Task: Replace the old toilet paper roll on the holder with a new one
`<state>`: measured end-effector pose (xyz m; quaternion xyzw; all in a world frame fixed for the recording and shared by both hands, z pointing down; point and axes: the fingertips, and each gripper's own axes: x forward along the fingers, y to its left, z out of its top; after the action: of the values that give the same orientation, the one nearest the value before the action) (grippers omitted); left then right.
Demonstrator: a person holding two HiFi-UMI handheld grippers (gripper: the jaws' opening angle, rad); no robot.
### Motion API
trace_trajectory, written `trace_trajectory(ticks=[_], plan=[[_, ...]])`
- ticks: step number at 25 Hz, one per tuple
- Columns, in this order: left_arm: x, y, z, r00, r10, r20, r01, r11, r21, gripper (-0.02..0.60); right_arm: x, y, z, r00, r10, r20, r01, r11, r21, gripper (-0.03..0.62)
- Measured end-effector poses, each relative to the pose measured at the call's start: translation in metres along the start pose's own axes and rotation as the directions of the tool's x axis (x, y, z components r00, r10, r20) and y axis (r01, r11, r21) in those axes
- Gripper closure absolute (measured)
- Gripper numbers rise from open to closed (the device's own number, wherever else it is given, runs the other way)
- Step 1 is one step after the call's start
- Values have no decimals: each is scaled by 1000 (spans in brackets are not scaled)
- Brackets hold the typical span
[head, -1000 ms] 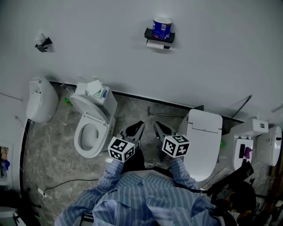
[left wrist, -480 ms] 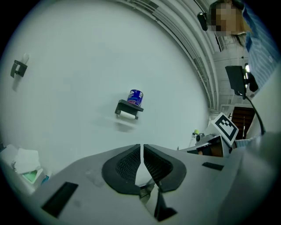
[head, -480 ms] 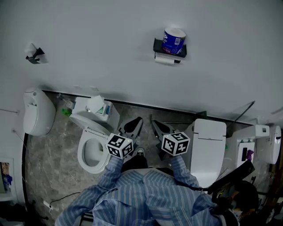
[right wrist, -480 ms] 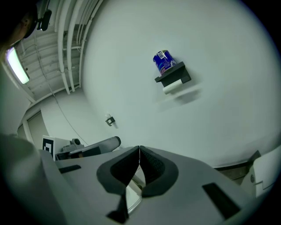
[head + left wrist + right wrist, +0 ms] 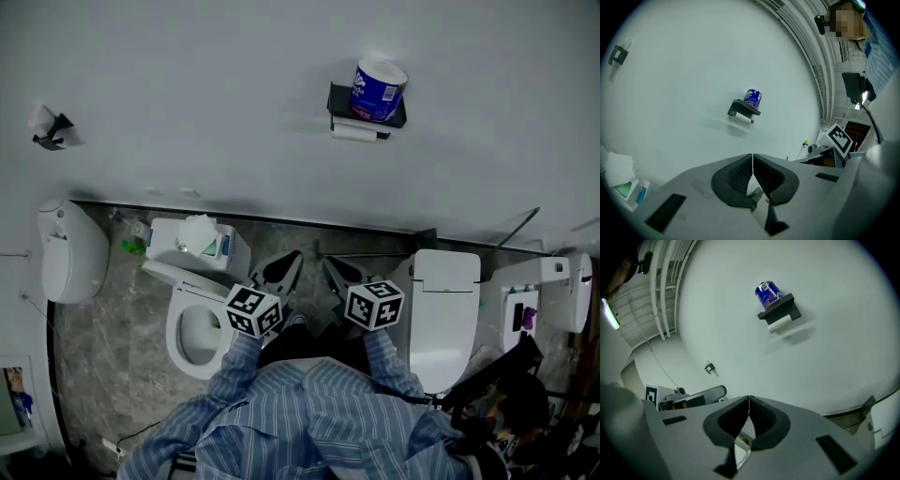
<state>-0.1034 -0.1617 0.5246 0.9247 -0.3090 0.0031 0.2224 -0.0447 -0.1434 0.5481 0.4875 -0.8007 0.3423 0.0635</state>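
A dark wall holder [image 5: 366,111] [image 5: 744,107] [image 5: 780,308] is fixed to the white wall. On its shelf stands a new roll in a blue wrapper [image 5: 377,86] [image 5: 752,98] [image 5: 767,294]. Under the shelf hangs the thin old white roll [image 5: 356,134] [image 5: 742,117] [image 5: 779,324]. My left gripper [image 5: 284,271] [image 5: 752,157] is shut and holds nothing. My right gripper [image 5: 337,274] [image 5: 748,400] is also shut and holds nothing. Both point toward the wall, side by side, well short of the holder.
An open-lidded toilet [image 5: 200,309] stands below left with a tissue box [image 5: 197,234] on its tank. A closed toilet [image 5: 442,314] stands at right. A urinal [image 5: 67,251] hangs at far left. A small wall hook [image 5: 49,127] sits upper left.
Both grippers and the person have moved closer to the wall. The holder sits lower and further right in the head view; the left toilet has slid nearer the grippers. Jaws stayed shut.
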Motion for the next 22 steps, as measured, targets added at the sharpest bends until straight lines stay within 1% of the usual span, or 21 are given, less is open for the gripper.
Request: trace_trajectory(ticks=[3,5,8,13,18,19,20,22], plan=[[9,6,0,1000,-6,1,6,1000,-16,575,4,-9,5,1000,-17,0,17,1000,3,589],[17,10,2,1000,-8,6,9,1000,-25,575,6,-16,13,999,-34,21,35,999,-8,588],[28,16,10,999,7,40,-5,998,-55,575,6,-29,33,997,-56,61,59,997,-46,589],[58,27,23,997,33,76,-26,995,-96,574,9,-57,74,992,-39,117,47,996,-71,589],[100,28,39,995,34,97,-22,992,-123,572,11,-90,109,995,-22,99,32,994,-100,589],[109,28,44,995,33,99,-20,991,-131,567,12,-97,115,995,-17,93,27,994,-104,588],[120,28,48,994,28,102,-14,990,-139,549,12,-103,120,996,-13,89,22,994,-106,589],[140,24,57,994,9,110,8,988,-153,481,11,-115,129,997,-3,83,11,994,-105,589]])
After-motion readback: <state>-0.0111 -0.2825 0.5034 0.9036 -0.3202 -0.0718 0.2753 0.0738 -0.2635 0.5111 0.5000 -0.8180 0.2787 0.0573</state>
